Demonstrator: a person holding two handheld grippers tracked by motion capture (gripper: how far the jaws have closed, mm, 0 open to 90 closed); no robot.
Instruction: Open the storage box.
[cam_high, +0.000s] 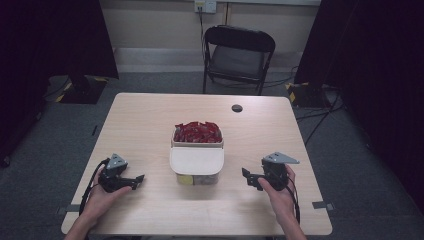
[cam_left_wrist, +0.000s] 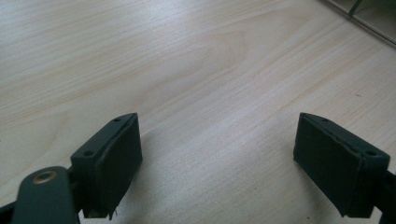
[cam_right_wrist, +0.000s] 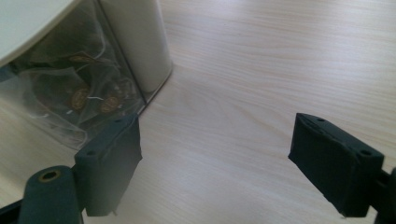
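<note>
Both grippers, left gripper (cam_high: 138, 180) and right gripper (cam_high: 247, 176), rest on the bench (cam_high: 150, 115) with fingers spread, holding nothing. I'd come at the lidded clear box (cam_high: 196, 166) squarely from 3 and 9 o'clock, not clipping the red packets (cam_high: 198, 132) at its 12.

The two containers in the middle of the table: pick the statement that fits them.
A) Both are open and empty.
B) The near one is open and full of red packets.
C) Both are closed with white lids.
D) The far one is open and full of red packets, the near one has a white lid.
D: in the high view the far container shows red packets heaped at its open top, while the near container is covered by a white lid.
</note>
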